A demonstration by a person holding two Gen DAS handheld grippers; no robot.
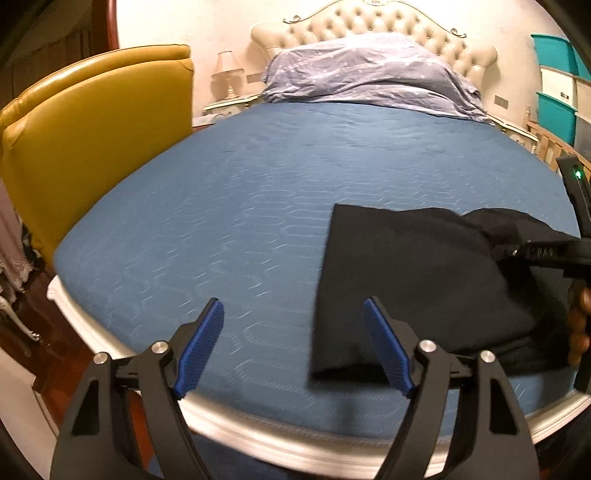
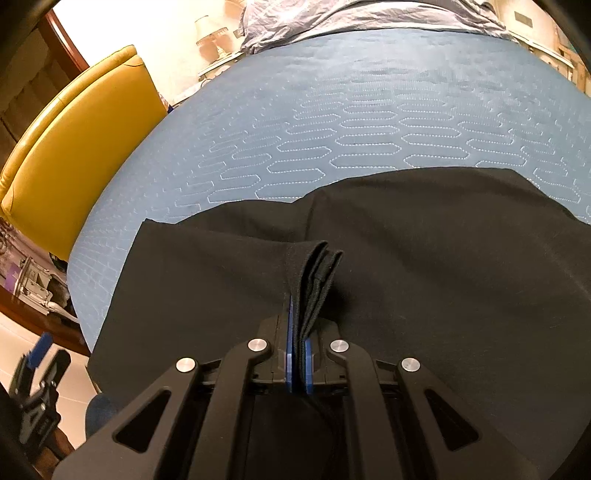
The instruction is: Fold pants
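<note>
Nearest the lens, the right hand-held gripper (image 2: 299, 332) has its blue pads clamped on a bunched edge of the black pants (image 2: 406, 258), which lie partly folded on the near part of the bed (image 2: 332, 110). Beside it, the left hand-held gripper (image 1: 293, 347) hangs over the bed's near edge with its fingers spread wide, holding nothing, just left of the pants (image 1: 406, 288). Farther left a yellow chair (image 1: 92, 140) stands against the bed's side. Beyond, a crumpled lilac quilt (image 1: 369, 70) lies at the tufted headboard (image 1: 369, 18), with a lamp (image 1: 225, 74) and teal bins (image 1: 554, 85) at either side.
</note>
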